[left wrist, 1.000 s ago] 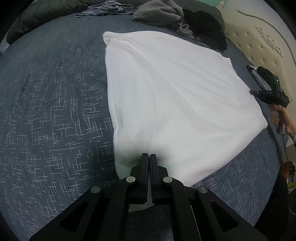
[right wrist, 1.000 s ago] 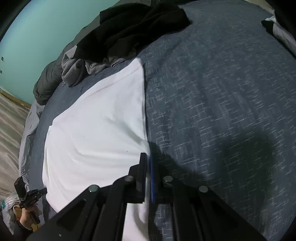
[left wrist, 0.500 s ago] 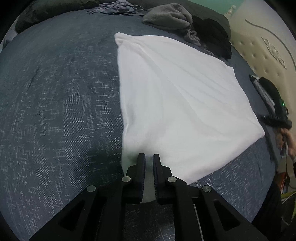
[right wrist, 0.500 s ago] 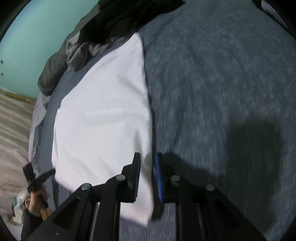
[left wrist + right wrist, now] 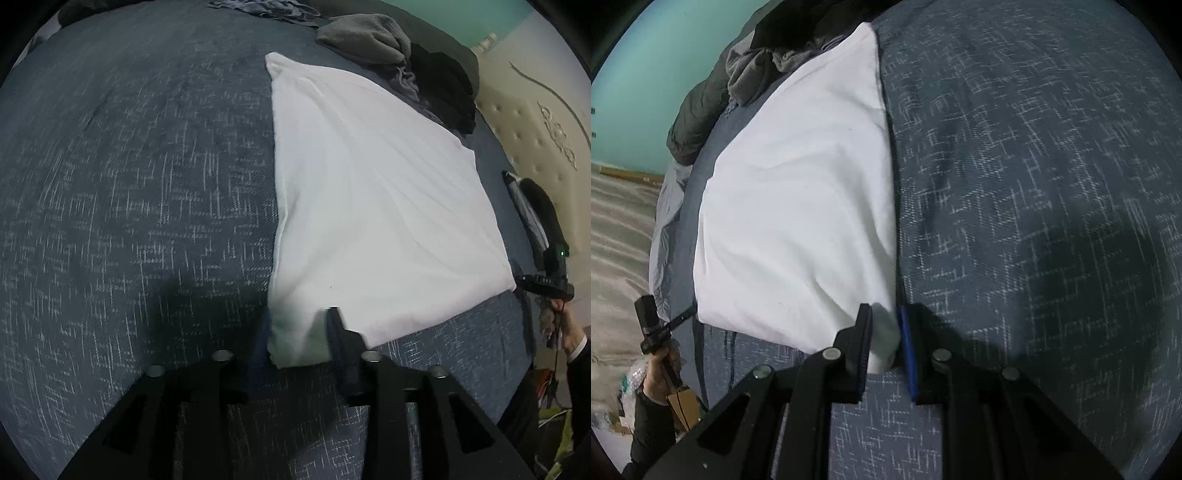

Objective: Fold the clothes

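A white garment (image 5: 373, 206) lies folded flat on the dark blue bedspread (image 5: 129, 192). My left gripper (image 5: 297, 325) is open, its fingers either side of the garment's near left corner, which rests on the bed. In the right wrist view the same white garment (image 5: 798, 199) lies spread out, and my right gripper (image 5: 884, 321) is open around its near right corner. Both corners lie loose between the jaws.
A grey garment (image 5: 369, 40) and a black one (image 5: 443, 88) are piled at the far end of the bed, seen too in the right wrist view (image 5: 764, 62). A cream headboard (image 5: 535, 122) stands right. The other hand-held gripper (image 5: 546, 266) shows at the bed's edge.
Both grippers have opened from shut and let go of the white garment's corners, which now lie on the bed.
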Motion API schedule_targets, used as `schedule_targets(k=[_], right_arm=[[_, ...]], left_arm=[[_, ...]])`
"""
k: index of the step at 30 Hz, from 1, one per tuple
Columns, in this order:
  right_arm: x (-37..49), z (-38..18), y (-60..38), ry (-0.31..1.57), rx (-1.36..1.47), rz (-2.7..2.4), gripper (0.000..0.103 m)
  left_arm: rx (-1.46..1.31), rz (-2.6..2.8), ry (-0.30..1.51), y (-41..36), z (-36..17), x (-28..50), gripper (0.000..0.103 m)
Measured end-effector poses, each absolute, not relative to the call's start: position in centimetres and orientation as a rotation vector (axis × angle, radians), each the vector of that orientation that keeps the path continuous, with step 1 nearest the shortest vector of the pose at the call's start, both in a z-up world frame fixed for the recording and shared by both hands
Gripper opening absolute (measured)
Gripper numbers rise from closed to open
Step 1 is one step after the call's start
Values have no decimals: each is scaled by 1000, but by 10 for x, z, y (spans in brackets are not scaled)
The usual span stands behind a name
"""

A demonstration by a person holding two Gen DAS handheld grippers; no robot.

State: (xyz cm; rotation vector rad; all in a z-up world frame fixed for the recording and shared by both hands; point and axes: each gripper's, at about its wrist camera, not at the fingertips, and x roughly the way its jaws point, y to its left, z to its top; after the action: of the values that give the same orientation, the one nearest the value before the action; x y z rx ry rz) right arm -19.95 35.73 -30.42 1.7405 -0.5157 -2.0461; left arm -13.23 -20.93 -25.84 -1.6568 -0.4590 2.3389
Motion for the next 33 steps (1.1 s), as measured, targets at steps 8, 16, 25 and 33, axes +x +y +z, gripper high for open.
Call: schedule_targets(k=[8, 16, 25, 33], right_arm=[[-190, -296, 366, -506, 1718, -2079, 15], [-185, -297, 372, -524, 1711, -2080, 15], [-183, -296, 372, -532, 1696, -2072, 15], [-182, -295, 378, -543, 1681, -2075, 15]], left_arm=[[-1650, 2298, -630, -214, -272, -132, 44], [-1619, 2255, -747, -218, -278, -124, 42], [-1599, 2246, -784, -207, -284, -139, 23], [-1520, 2292, -671, -188, -250, -144, 10]])
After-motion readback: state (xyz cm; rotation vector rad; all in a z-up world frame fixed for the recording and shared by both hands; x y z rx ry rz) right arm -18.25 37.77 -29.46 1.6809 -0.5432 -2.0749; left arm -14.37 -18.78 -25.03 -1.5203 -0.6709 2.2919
